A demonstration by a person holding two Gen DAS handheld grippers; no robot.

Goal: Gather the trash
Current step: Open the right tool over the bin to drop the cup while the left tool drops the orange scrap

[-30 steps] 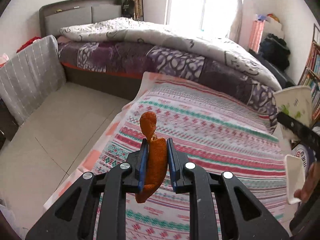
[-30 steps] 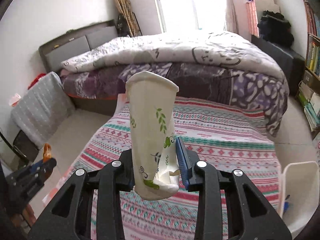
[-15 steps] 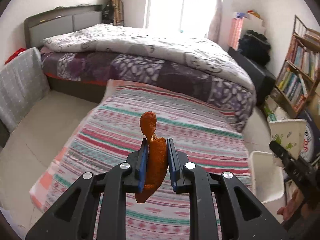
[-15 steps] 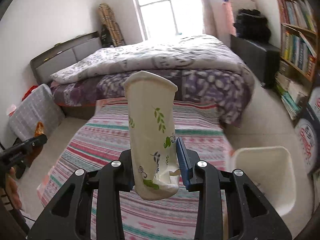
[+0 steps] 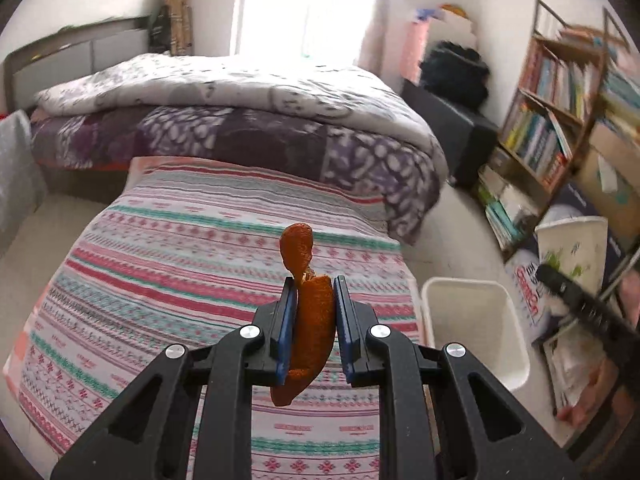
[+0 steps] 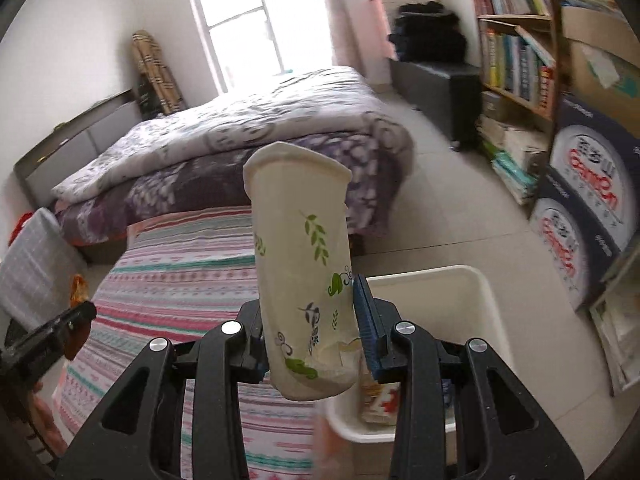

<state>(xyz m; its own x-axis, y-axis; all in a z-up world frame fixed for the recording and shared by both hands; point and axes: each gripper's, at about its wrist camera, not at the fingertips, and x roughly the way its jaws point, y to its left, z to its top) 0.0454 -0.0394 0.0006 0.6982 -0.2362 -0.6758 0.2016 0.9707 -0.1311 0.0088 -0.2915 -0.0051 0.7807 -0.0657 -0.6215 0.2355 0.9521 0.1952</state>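
A bedroom, seen from two hand-held grippers above a striped bedspread (image 5: 192, 264). At left, the left gripper (image 5: 314, 312) has its jaws pinched almost fully together on a curl of orange peel (image 5: 308, 312), whose tip sticks up past the blue pads toward twelve o'clock. At about three o'clock from it stands a white plastic bin (image 5: 472, 320) on the floor beside the bedspread's edge; from the left wrist view its inside looks bare. At right, the right gripper (image 6: 310, 320) holds a squashed paper cup (image 6: 304, 264) printed with green leaves, jaws part-open around its lower half, mouth tilted toward eleven o'clock. The bin lies just beyond, at four o'clock, with printed packaging (image 6: 380, 400) lying in the bottom.
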